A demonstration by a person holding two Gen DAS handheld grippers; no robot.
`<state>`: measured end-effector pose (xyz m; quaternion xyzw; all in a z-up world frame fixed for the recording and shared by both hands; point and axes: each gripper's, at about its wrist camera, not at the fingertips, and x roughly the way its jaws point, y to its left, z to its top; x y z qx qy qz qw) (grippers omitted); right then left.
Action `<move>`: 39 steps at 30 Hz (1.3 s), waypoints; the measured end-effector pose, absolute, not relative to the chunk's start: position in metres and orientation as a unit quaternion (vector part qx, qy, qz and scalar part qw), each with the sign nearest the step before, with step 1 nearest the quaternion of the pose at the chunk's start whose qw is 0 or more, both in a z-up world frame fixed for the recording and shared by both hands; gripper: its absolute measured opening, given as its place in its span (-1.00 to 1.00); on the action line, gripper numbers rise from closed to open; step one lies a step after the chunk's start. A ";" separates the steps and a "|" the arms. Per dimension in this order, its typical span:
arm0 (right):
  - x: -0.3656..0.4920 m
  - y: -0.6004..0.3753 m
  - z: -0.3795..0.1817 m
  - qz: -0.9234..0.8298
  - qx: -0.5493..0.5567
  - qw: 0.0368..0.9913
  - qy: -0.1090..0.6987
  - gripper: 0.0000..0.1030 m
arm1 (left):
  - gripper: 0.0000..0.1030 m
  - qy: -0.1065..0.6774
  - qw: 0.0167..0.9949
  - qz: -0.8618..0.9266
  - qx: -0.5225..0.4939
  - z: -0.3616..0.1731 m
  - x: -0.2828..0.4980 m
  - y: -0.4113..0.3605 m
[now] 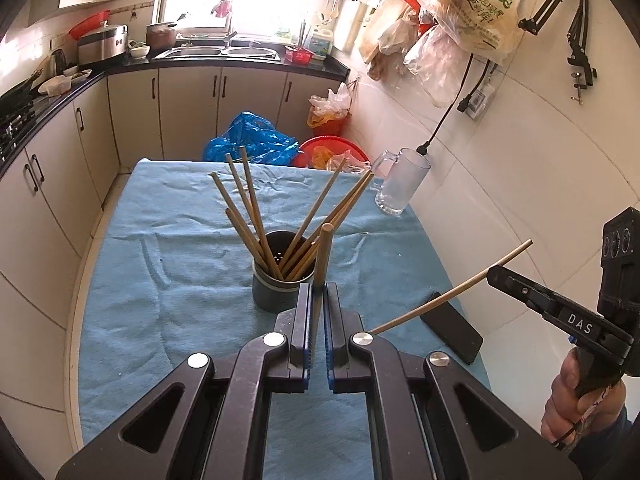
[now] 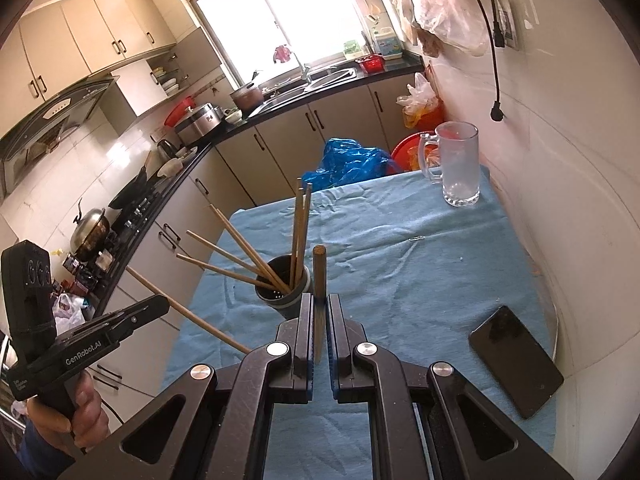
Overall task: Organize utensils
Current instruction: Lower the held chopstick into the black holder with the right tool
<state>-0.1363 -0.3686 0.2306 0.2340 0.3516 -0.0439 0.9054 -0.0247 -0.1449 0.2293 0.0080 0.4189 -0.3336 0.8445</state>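
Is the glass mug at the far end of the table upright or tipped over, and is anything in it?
Upright and empty: the glass mug stands on its base on the blue cloth, mouth up, with nothing visible inside.

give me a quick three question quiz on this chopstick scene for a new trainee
1. True or false: each gripper is shut on one chopstick.
2. Where do the other chopsticks stand? A) in the glass mug B) in the dark holder C) flat on the cloth
3. What flat black thing lies on the blue cloth near the wall?

Key
1. True: the left gripper clamps the left chopstick, and the right gripper clamps the right chopstick.
2. B: they lean in the dark holder; the glass mug stands empty.
3. A phone, screen dark, on the blue cloth.
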 end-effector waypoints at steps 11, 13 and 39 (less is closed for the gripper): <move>-0.129 -0.356 0.245 -0.028 0.221 0.912 0.345 -0.88 | -0.91 0.410 0.852 -0.326 -0.001 0.239 -0.022 -0.134; -0.126 -0.354 0.247 -0.026 0.218 0.912 0.345 -0.88 | -0.91 0.408 0.853 -0.325 -0.002 0.242 -0.020 -0.133; -0.084 -0.348 0.304 -0.016 0.185 0.932 0.310 -0.88 | -0.91 0.351 0.876 -0.330 -0.013 0.307 0.016 -0.132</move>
